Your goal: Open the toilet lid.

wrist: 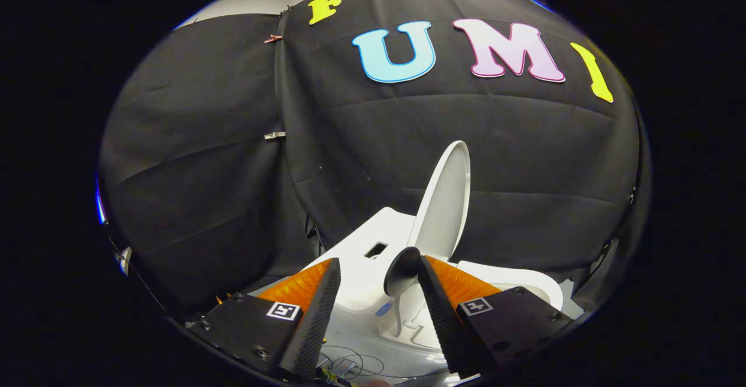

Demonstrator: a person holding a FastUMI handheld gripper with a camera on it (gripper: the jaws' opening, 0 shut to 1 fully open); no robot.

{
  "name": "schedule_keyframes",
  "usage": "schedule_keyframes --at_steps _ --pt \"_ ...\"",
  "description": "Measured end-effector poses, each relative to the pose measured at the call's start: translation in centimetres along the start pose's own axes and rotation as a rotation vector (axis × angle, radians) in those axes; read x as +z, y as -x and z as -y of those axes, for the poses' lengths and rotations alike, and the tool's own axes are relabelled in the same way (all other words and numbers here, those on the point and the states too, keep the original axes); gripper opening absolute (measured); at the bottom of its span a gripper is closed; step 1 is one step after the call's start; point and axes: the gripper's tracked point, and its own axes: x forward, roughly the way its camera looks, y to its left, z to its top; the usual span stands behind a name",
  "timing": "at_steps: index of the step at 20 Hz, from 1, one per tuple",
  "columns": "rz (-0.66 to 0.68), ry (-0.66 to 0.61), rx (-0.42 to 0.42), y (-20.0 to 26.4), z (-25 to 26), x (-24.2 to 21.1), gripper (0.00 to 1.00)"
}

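The gripper (376, 279) has its fingers spread wide apart, with nothing clamped between them. The left finger (317, 311) and the right finger (437, 311) point forward, toward 12 o'clock. Each carries a small square marker on its mount.

The toilet (361, 264) sits just ahead of the fingers and partly below them, its white body showing in the gap. The lid (446, 200) is raised, standing close to upright and seen almost edge-on. It rises from just beyond the right fingertip toward about 1 o'clock, against the booth wall (204, 171). Its lower end meets the toilet body just beside the right fingertip. Whether that finger touches it I cannot tell. A dark rounded part (402, 270) lies at the lid's base, right against the inner edge of the right finger.

At about 11 o'clock from the lid's base, the flat white top of the toilet has a small rectangular slot (376, 250). At about 3 o'clock from the right finger, the seat rim (524, 285) curves away. Some thin cables (349, 366) lie low between the fingers, near their roots.
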Motion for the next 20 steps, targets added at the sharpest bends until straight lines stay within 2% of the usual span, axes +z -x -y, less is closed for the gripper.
schedule_keyframes --at_steps 5,7,16,18,20 --pt "0.004 0.017 0.088 -2.7 -3.2 -0.2 0.84" --pt "-0.002 0.028 0.104 -3.8 -3.8 -0.4 1.0" --pt "0.013 0.007 0.151 -5.2 -4.3 0.0 0.99" --pt "0.018 0.027 0.174 -5.2 -4.6 0.0 0.99" --pt "0.05 0.066 0.162 -4.9 -4.2 0.9 0.99"
